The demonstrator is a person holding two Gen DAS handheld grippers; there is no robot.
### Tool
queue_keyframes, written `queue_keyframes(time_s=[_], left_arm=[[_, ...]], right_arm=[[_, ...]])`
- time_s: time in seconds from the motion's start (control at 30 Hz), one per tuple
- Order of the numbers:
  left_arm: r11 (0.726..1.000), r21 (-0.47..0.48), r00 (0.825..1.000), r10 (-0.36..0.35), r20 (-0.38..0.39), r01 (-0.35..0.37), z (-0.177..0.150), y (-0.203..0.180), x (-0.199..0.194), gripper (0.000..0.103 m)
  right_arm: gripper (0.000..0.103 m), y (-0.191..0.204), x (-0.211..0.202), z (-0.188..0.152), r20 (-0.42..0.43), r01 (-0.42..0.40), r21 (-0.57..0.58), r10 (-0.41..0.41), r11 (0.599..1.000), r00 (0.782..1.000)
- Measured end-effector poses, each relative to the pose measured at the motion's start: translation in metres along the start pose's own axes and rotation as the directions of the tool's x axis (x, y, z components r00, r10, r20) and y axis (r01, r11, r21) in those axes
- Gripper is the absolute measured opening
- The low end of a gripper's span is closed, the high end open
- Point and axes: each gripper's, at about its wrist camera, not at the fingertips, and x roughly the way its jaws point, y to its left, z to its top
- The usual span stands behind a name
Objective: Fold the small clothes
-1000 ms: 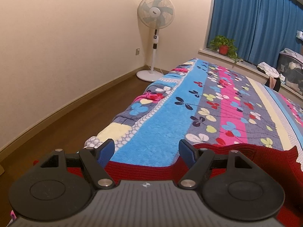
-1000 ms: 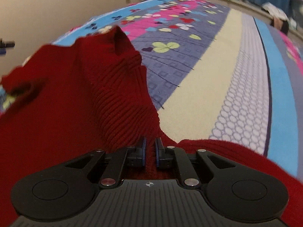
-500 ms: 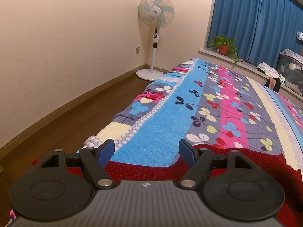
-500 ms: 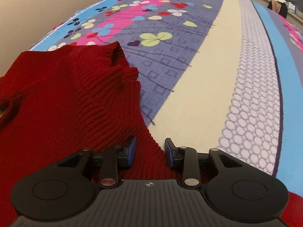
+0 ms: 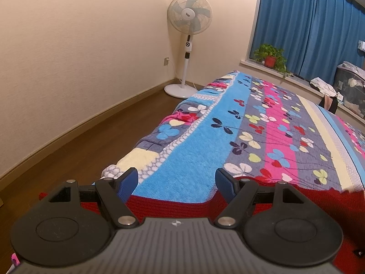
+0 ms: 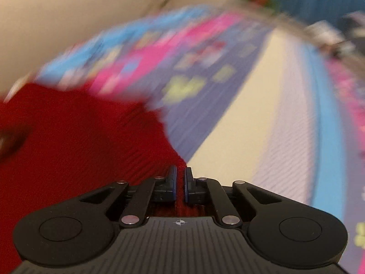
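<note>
Right gripper (image 6: 180,178) jaws reclosed on red sweater (image 6: 79,132), left gripper (image 5: 176,182) agape

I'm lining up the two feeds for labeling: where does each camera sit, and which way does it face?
Left wrist: on the open left gripper, facing along the bed toward fan and curtains.
Right wrist: on the right gripper, low over the bed, blurred, pinching the red sweater.
Shared: sweater, bedspread.
</note>
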Motion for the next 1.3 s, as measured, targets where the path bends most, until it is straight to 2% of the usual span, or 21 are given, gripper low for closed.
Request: queue_keyframes(time_s=[0.07,0.13,0.2,0.27,0.37,0.43,0.47,0.5,0.57,0.63,0.7,0.77,0.83,0.87,0.97,1.07,1.1,1.13,1.17,1.2,1.3], left_arm=[[1.000,0.003,1.000,-0.002,-0.001,0.002,0.000,0.000,0.000,0.079],[1.000,0.004,1.000,-0.004,-0.002,0.004,0.000,-0.001,0.000,0.079],[1.000,-0.001,1.000,-0.005,-0.003,0.005,0.000,0.000,0.000,0.079],[1.000,-0.006,1.000,-0.007,-0.004,0.007,0.002,0.002,0.000,0.079],[1.000,-0.002,1.000,-0.015,-0.005,0.015,0.001,0.000,0.000,0.079],[1.000,0.003,1.000,-0.026,-0.010,0.026,0.001,-0.001,0.000,0.079],[0.999,0.007,0.999,-0.038,-0.015,0.038,0.000,-0.003,0.000,0.079],[0.999,0.015,0.999,-0.051,-0.021,0.051,-0.001,-0.004,0.000,0.079],[0.996,0.032,0.996,-0.078,-0.036,0.080,-0.003,-0.009,0.001,0.079],[0.990,0.021,0.988,-0.137,-0.074,0.138,-0.005,-0.011,0.002,0.079],[0.974,-0.029,0.963,-0.225,-0.147,0.223,-0.009,-0.011,0.005,0.079],[0.950,-0.085,0.926,-0.312,-0.214,0.301,-0.017,-0.013,0.002,0.076],[0.910,-0.130,0.865,-0.415,-0.283,0.394,-0.031,-0.020,-0.006,0.069],[0.902,-0.122,0.848,-0.432,-0.308,0.415,-0.038,-0.025,-0.008,0.067],[0.890,0.034,0.828,-0.408,-0.385,0.454,-0.065,-0.054,-0.017,0.067],[0.851,0.196,0.820,-0.369,-0.437,0.487,-0.093,-0.082,-0.015,0.065],[0.831,0.252,0.821,-0.352,-0.450,0.495,-0.104,-0.088,-0.012,0.055],[0.814,0.301,0.823,-0.332,-0.461,0.497,-0.113,-0.090,-0.008,0.018],[0.802,0.353,0.837,-0.300,-0.458,0.481,-0.121,-0.089,-0.002,0.013],[0.809,0.367,0.855,-0.291,-0.429,0.459,-0.121,-0.082,0.000,0.011],[0.886,0.196,0.850,-0.309,-0.426,0.421,-0.114,-0.046,0.012,0.011]], right_arm=[[0.006,-0.002,0.003,0.000,0.050,0.107,0.037,-0.108,0.994,0.993],[0.009,0.011,0.017,-0.006,0.000,0.136,-0.036,-0.136,0.990,0.991],[0.015,0.027,0.018,-0.013,0.017,0.188,-0.104,-0.187,0.977,0.982],[0.028,0.027,0.009,-0.016,0.068,0.178,-0.030,-0.176,0.984,0.982],[0.029,0.019,0.006,-0.028,0.095,0.167,0.089,-0.176,0.982,0.980],[0.029,0.014,0.017,-0.039,0.032,0.161,0.108,-0.165,0.981,0.986],[0.029,0.010,0.032,-0.046,-0.064,0.144,0.104,-0.137,0.984,0.988],[0.028,0.009,0.048,-0.056,-0.174,0.139,0.068,-0.126,0.988,0.977],[0.027,0.012,0.042,-0.055,-0.136,0.160,0.034,-0.154,0.987,0.979],[0.029,0.011,0.021,-0.045,-0.087,0.169,0.098,-0.160,0.981,0.983],[0.034,0.008,-0.015,-0.040,0.005,0.160,0.143,-0.162,0.977,0.987],[0.044,0.001,-0.054,-0.043,0.063,0.158,0.188,-0.173,0.969,0.983],[0.050,-0.011,-0.093,-0.058,0.097,0.159,0.223,-0.184,0.962,0.978],[0.050,-0.017,-0.111,-0.070,0.096,0.170,0.242,-0.197,0.955,0.976],[0.051,-0.040,-0.147,-0.111,0.031,0.187,0.343,-0.210,0.921,0.977],[0.051,-0.061,-0.167,-0.155,-0.061,0.221,0.479,-0.218,0.849,0.974],[0.051,-0.064,-0.171,-0.175,-0.089,0.228,0.532,-0.214,0.815,0.973],[0.051,-0.067,-0.171,-0.189,-0.111,0.221,0.561,-0.192,0.798,0.975],[0.051,-0.066,-0.167,-0.201,-0.144,0.218,0.567,-0.165,0.794,0.976],[0.051,-0.062,-0.159,-0.208,-0.209,0.234,0.554,-0.139,0.799,0.968],[0.051,-0.052,-0.148,-0.216,-0.259,0.225,0.512,-0.100,0.829,0.961]])
